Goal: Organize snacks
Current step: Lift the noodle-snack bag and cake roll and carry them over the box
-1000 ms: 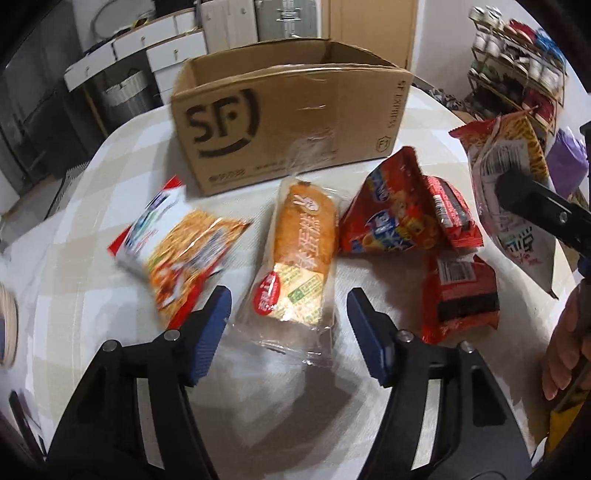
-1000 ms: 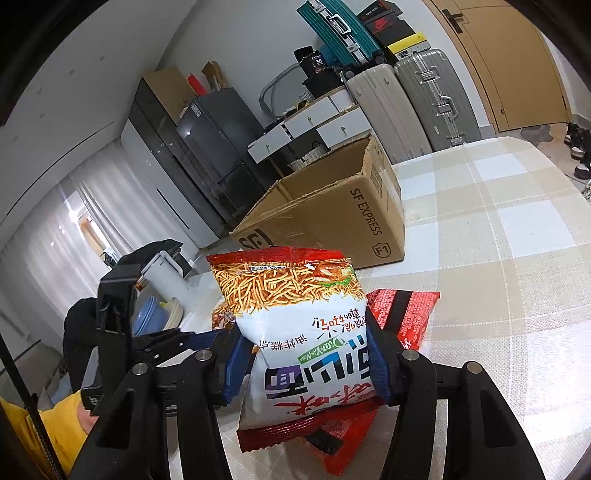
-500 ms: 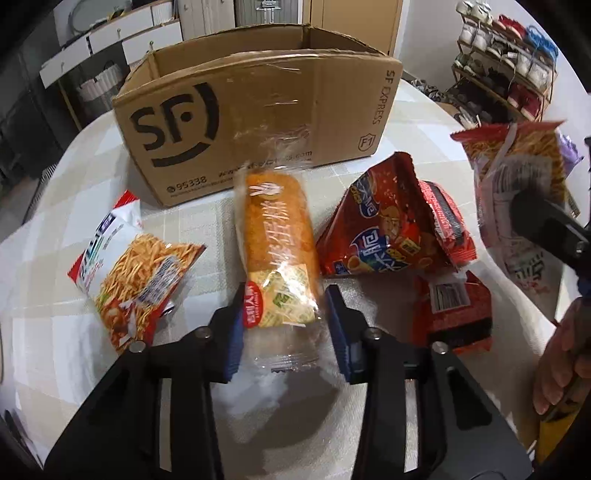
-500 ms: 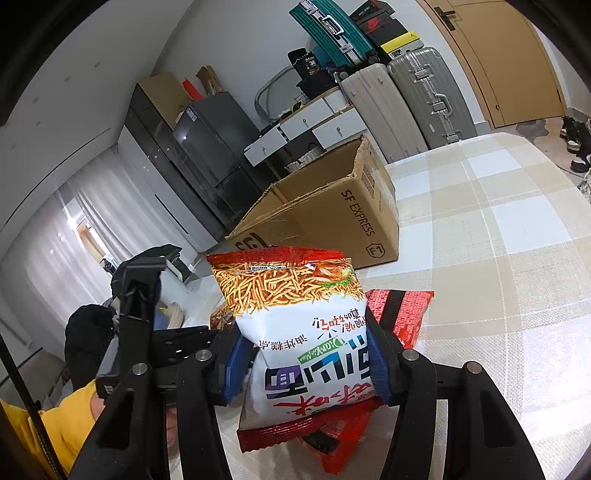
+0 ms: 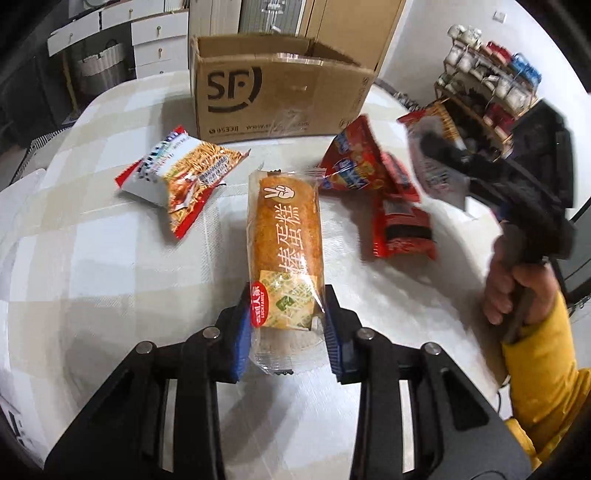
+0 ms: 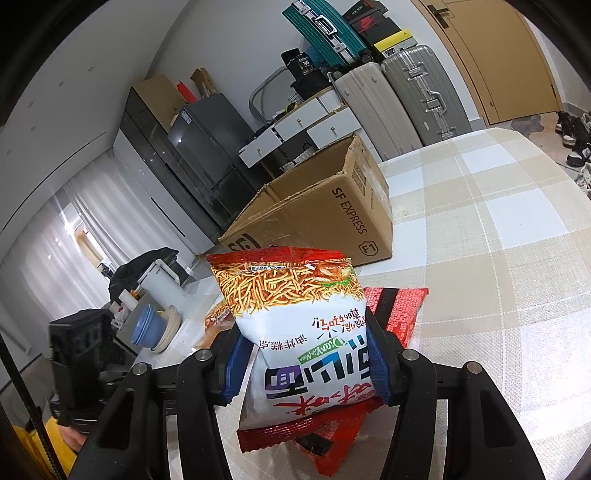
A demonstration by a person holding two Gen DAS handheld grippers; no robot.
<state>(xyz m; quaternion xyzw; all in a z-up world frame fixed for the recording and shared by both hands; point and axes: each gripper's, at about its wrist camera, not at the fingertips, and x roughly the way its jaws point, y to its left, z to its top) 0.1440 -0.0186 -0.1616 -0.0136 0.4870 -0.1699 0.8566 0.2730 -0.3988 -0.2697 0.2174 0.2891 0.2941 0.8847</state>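
Note:
My left gripper [image 5: 286,328] is shut on the near end of a wrapped orange cake roll [image 5: 284,240], held above the table. My right gripper [image 6: 304,354] is shut on a white and red bag of fried noodle sticks [image 6: 299,325], held upright above the table; in the left wrist view it shows at the right [image 5: 432,155]. An open SF cardboard box [image 5: 273,96] stands at the far side of the table, also in the right wrist view [image 6: 325,221]. A second noodle-stick bag [image 5: 181,173], a red triangular bag [image 5: 354,162] and a red and black packet [image 5: 400,229] lie on the table.
The round table has a checked cloth [image 5: 110,258]. A shoe rack [image 5: 487,85] stands beyond its right edge. Drawers [image 5: 110,33] and suitcases [image 6: 406,96] stand behind the box. Bowls [image 6: 155,328] sit on a counter to the left.
My left gripper has lifted the cake roll and tilted back from the table. My right gripper holds its noodle bag as before, slightly shifted.

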